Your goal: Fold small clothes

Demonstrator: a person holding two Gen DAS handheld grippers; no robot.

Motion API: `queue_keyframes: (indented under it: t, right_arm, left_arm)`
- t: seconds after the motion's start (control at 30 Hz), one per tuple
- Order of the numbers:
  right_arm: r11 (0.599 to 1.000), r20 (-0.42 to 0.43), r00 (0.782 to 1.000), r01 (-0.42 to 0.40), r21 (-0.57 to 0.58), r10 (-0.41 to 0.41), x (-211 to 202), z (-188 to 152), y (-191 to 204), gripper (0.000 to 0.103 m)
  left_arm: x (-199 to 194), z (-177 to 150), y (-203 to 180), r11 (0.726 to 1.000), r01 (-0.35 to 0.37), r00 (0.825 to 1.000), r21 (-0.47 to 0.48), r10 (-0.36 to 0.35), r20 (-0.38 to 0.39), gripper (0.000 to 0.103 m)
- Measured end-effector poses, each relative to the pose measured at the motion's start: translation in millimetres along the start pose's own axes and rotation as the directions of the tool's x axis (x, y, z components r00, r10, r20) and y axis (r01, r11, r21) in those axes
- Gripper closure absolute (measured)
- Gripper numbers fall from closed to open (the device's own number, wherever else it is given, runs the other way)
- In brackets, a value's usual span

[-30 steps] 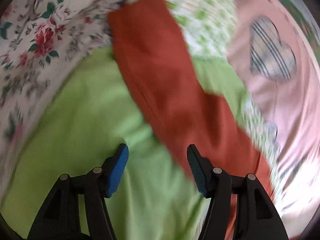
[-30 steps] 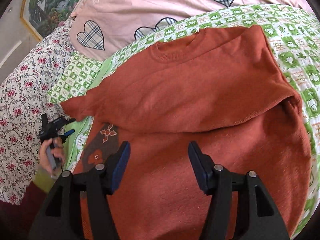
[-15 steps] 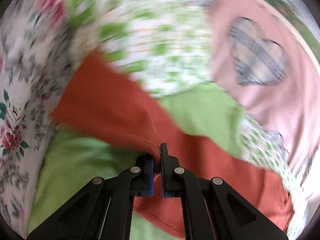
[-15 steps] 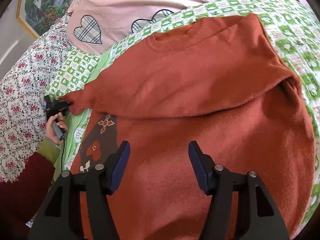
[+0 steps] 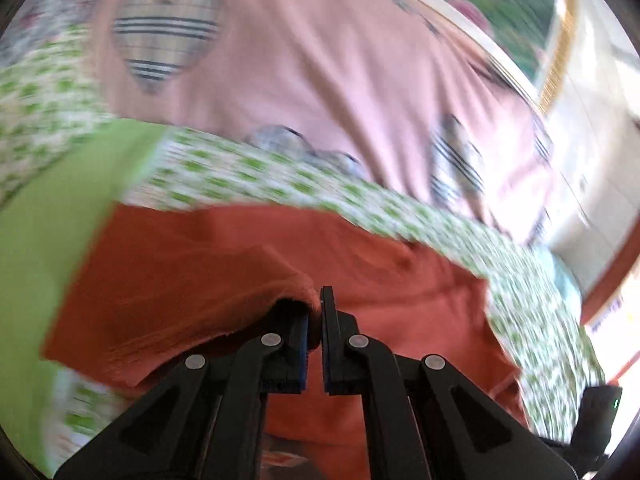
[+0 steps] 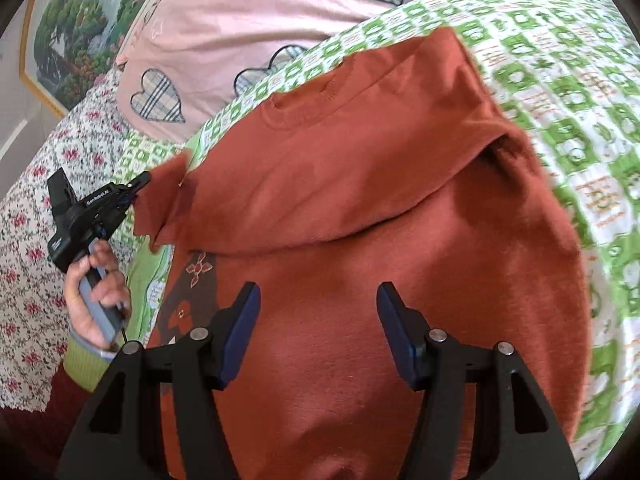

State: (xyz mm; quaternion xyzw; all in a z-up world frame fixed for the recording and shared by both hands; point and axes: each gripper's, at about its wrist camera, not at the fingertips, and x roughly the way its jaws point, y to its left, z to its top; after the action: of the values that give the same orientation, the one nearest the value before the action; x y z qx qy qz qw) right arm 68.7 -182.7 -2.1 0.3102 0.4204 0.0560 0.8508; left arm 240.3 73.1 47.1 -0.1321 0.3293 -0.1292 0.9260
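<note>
On the bed, a rust-red sweater (image 6: 360,208) is lying across a green-checked sheet (image 6: 560,80), its collar pointing toward a pink pillow (image 6: 248,12) with plaid hearts. The top half is already lying folded down over the lower body, forming a ridge across the middle. A brown patch with flower motifs (image 6: 188,292) is showing at the sweater's lower left edge.

The left gripper (image 5: 315,312) is pinching the end of a sleeve (image 6: 160,204), its jaws closed tight on the red cloth, which is bunching up just ahead of the pads. In the right wrist view this gripper (image 6: 138,184) is sitting at the sweater's left side, with a hand (image 6: 96,292) in a green cuff wrapping its handle; the sleeve end is lifting off the sheet there.

The right gripper (image 6: 318,324) is hanging above the sweater's lower body, its jaws standing apart with nothing between them; its blue pads (image 6: 240,332) are not touching the cloth. A flowered cover (image 6: 32,248) is lying to the left, and a framed landscape (image 6: 68,28) is hanging behind.
</note>
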Motion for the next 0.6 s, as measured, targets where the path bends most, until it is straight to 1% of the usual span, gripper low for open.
queue_keyframes:
  t: [0.1, 0.2, 0.27, 0.33, 0.37, 0.4, 0.43, 0.47, 0.5, 0.53, 0.57, 0.6]
  right_arm:
    - [1.000, 0.020, 1.000, 0.008, 0.020, -0.008, -8, 3, -9, 0.042]
    - [0.999, 0.035, 0.999, 0.015, 0.031, -0.016, -13, 6, -16, 0.042]
    - [0.999, 0.042, 0.999, 0.019, 0.039, -0.021, -15, 7, -20, 0.042]
    - [0.998, 0.047, 0.999, 0.025, 0.049, -0.027, -17, 8, -23, 0.042]
    - [0.998, 0.049, 0.998, 0.025, 0.053, -0.028, -17, 9, -25, 0.042]
    - [0.998, 0.051, 0.998, 0.026, 0.056, -0.028, -17, 9, -26, 0.042]
    - [0.998, 0.052, 0.998, 0.029, 0.058, -0.032, -18, 10, -27, 0.042]
    - [0.998, 0.054, 0.998, 0.033, 0.058, -0.036, -18, 11, -27, 0.042]
    - [0.998, 0.056, 0.998, 0.034, 0.058, -0.037, -18, 13, -27, 0.042]
    - [0.998, 0.057, 0.998, 0.033, 0.056, -0.036, -18, 14, -26, 0.042]
    - [0.998, 0.057, 0.998, 0.032, 0.050, -0.035, -17, 17, -24, 0.042]
    - [0.999, 0.057, 0.998, 0.032, 0.041, -0.034, -15, 20, -22, 0.042]
  left_arm:
    - [26, -22, -45, 0.996, 0.057, 0.996, 0.063, -0.052, -0.073, 0.101]
    - [47, -42, -70, 0.990, 0.095, 0.988, 0.103, -0.081, -0.133, 0.100]
    - [67, -57, -80, 0.988, 0.091, 0.981, 0.124, -0.068, -0.181, 0.099]
    - [86, -68, -84, 0.988, 0.076, 0.971, 0.133, -0.043, -0.237, 0.098]
    - [93, -71, -83, 0.989, 0.070, 0.967, 0.132, -0.034, -0.253, 0.097]
    - [97, -76, -81, 0.990, 0.066, 0.962, 0.127, -0.029, -0.272, 0.093]
    - [98, -77, -81, 0.990, 0.070, 0.958, 0.122, -0.032, -0.285, 0.091]
    - [95, -79, -77, 0.990, 0.078, 0.955, 0.116, -0.041, -0.295, 0.086]
    - [91, -81, -76, 0.990, 0.089, 0.952, 0.112, -0.051, -0.301, 0.078]
    - [84, -83, -74, 0.989, 0.095, 0.952, 0.116, -0.056, -0.301, 0.074]
    - [76, -84, -72, 0.988, 0.093, 0.954, 0.124, -0.052, -0.297, 0.064]
    - [66, -86, -68, 0.988, 0.086, 0.957, 0.129, -0.046, -0.287, 0.057]
